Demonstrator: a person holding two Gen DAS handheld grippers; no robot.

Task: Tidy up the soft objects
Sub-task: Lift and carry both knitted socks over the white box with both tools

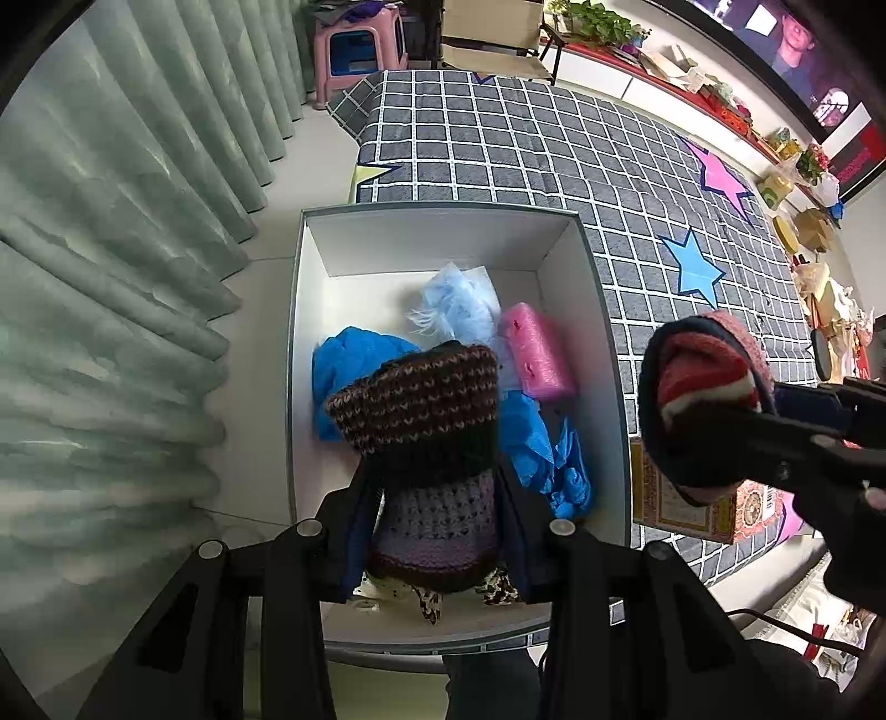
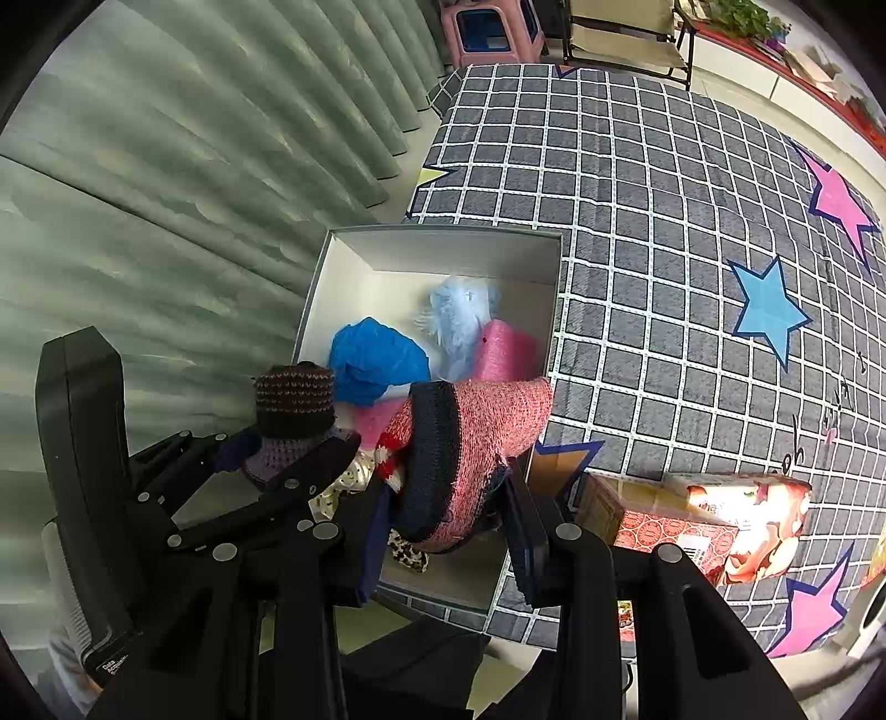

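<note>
Brown knit (image 1: 426,443) is pinched in the left tool (image 1: 437,531) over the open box (image 1: 299,343), pink knit (image 2: 470,443) in the right tool (image 2: 443,531) at its rim, likely for dropping among the soft items inside.

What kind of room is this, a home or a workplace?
Most likely a lived-in home room, perhaps a bedroom: a grey checked quilt with coloured stars, long pale green curtains, a pink plastic stool and potted green plants on a cluttered shelf.

Even, bright indoor light, soft shadows, sharp focus centrally, strong fisheye bending and dark vignette at edges.
</note>
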